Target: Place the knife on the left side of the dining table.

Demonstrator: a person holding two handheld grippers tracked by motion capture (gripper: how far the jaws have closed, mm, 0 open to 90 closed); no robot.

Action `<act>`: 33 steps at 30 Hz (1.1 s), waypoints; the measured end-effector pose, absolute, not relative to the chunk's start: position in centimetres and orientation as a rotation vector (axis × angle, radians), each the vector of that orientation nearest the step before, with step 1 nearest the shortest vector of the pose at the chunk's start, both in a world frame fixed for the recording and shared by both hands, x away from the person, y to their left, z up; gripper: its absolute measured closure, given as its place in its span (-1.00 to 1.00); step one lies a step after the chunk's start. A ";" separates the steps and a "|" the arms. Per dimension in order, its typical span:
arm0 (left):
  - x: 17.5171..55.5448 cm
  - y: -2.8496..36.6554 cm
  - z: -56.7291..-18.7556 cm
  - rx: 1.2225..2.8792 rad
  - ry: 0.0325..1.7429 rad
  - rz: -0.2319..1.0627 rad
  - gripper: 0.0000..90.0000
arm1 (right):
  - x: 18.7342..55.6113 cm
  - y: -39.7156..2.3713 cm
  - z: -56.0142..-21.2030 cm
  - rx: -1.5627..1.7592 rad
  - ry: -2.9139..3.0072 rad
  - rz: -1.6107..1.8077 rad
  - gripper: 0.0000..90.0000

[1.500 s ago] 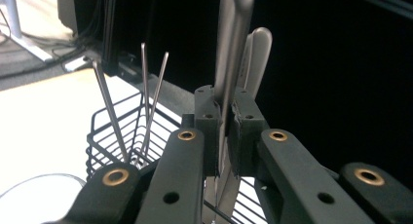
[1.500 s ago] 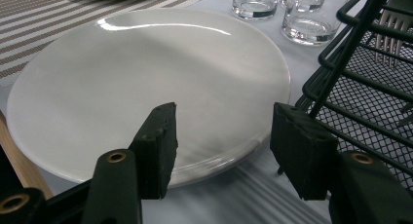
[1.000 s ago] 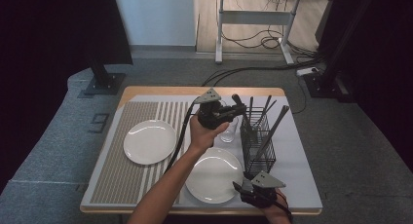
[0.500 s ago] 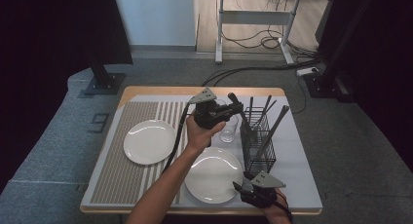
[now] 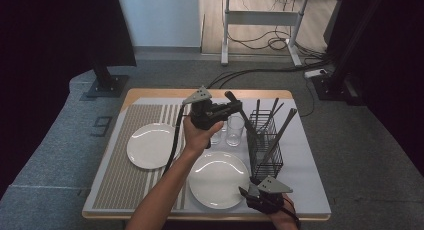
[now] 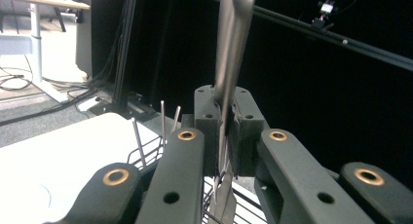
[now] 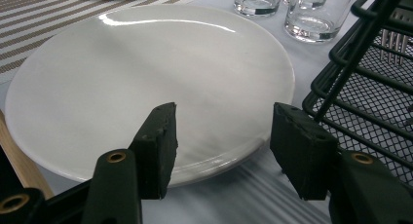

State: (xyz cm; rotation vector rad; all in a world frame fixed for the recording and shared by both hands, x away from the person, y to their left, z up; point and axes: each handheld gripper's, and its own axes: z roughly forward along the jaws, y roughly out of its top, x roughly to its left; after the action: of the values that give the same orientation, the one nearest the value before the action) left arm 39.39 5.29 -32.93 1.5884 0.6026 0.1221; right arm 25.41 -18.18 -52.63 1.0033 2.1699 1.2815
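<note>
Left gripper view shows the left gripper [image 6: 225,136] clamped on a metal utensil [image 6: 233,44] — likely a knife — held upright above the black wire caddy [image 5: 266,142] beside the glasses [image 5: 234,131]. Judging by this, the step is lifting cutlery out of the caddy. Next it must be carried clear and laid beside a plate [image 5: 218,179]. The right gripper [image 7: 221,136] rests half-open and empty on the desk [image 5: 310,190] — near that plate's rim.

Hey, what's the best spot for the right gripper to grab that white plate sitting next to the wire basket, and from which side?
Take the plate by its near rim, coming in low from the table's front edge. It lies flat, so only the slightly raised lip offers a bite. The right gripper already faces that rim with its jaws open. The wire basket crowds the plate's right side, so probably avoid that approach.
</note>
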 end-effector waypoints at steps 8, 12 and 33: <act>39.3 7.1 -32.5 1.542 0.615 0.122 0.87 | 25.4 -18.1 -52.7 0.997 2.173 1.276 -0.04; 39.2 7.9 -32.4 1.551 0.619 0.145 0.87 | 25.4 -18.0 -52.7 1.000 2.173 1.273 -0.04; 39.2 12.2 -35.8 1.538 0.734 0.137 0.87 | 25.4 -17.8 -52.8 0.999 2.176 1.269 -0.04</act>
State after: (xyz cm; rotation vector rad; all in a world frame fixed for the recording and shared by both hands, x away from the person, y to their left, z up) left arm 39.22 12.15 -35.84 1.5384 0.7345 0.1367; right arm 25.38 -17.81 -52.76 0.9991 2.1758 1.2694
